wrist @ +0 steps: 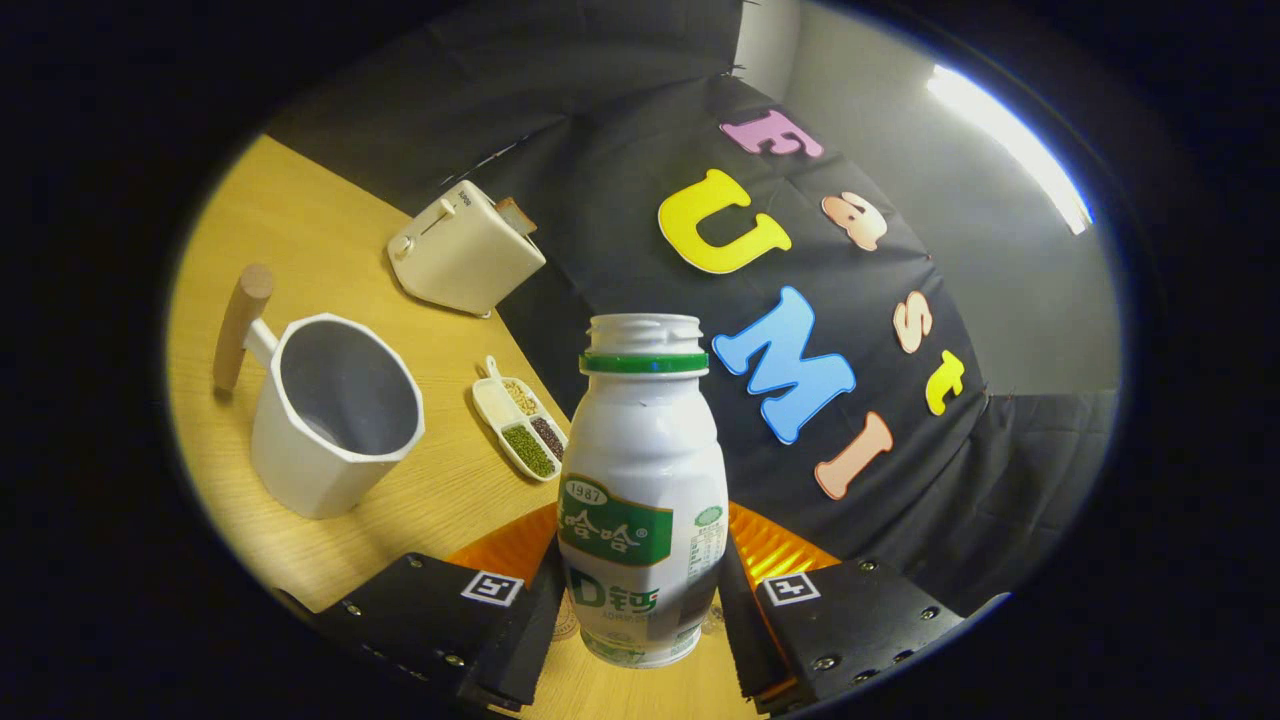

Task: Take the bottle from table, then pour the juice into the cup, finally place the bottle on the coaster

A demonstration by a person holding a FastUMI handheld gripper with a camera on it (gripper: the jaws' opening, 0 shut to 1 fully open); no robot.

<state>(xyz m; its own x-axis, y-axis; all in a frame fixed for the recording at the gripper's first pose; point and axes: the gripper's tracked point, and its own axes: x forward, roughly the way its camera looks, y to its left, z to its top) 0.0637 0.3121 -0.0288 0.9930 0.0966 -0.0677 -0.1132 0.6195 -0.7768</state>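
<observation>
Plainly, in the gripper view the small white plastic bottle with a green neck ring and green label (642,490) stands between the two fingers of the gripper (640,625), its cap off and its threaded mouth open. Both fingers press on its lower body, so the jaws are clenched on the bottle. The whole scene leans, which suggests the tool is tilted; whether the bottle's base touches anything cannot be told.

The main risk is the grip itself — the bottle's wall looks smooth and glossy, its waist curves, and it is held low, so it could swivel or slip as it tips toward the white faceted cup with a wooden peg handle (325,410). With no cap, a quick tilt could spill short of the rim onto the pale wood-grain table (300,240).

An orange ribbed coaster (775,545) lies just behind the bottle; its ridges may make for unsteady footing.

Beyond the cup sit a small white divided dish of grains and seeds (520,420) and a cream boxy toaster (465,250) — both well apart from the fingers.
</observation>
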